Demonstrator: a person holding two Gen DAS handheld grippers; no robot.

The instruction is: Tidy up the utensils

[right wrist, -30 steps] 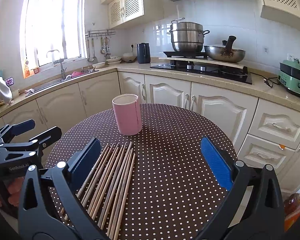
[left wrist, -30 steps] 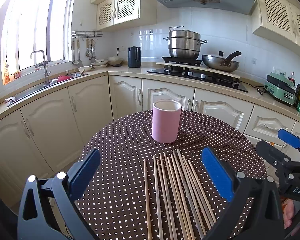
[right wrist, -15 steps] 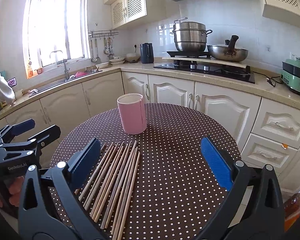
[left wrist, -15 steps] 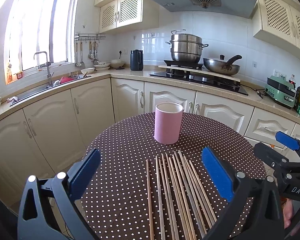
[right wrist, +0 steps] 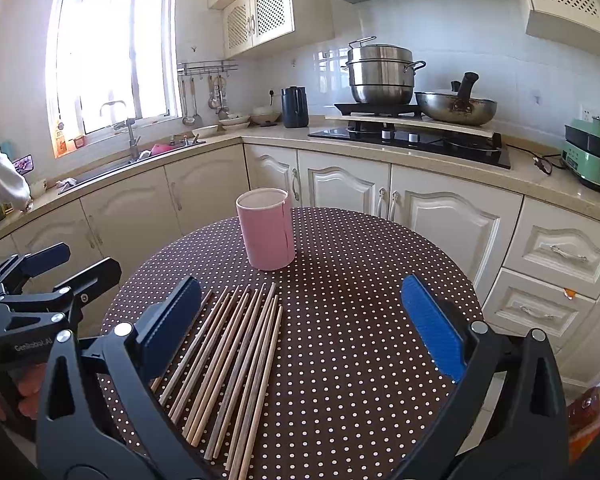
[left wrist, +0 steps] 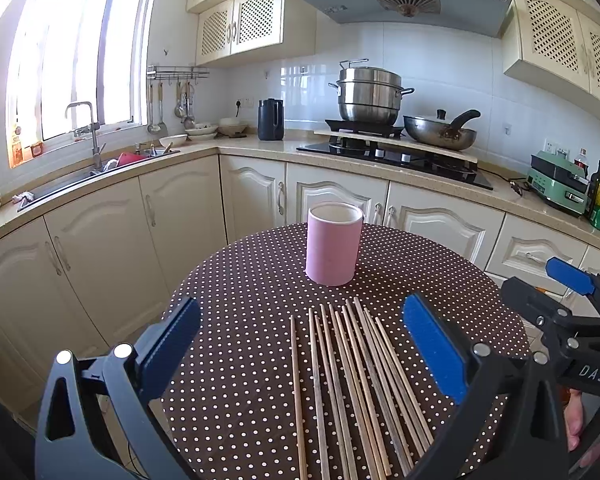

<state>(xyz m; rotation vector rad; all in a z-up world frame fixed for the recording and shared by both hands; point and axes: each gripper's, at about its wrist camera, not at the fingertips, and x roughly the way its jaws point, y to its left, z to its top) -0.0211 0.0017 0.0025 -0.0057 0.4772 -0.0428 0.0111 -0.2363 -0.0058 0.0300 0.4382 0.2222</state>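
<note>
The chopsticks (left wrist: 352,384) lie flat on the dotted desk (left wrist: 236,320), side by side, long axes running away from me toward the pink holder (left wrist: 332,244) that stands upright just beyond their far tips. They sit squarely between my left tongs (left wrist: 300,356), so that hand is nearer; from my right tongs (right wrist: 296,328) they lie off to the left. Both tongs hover above the desk, spread wide and empty.
</note>
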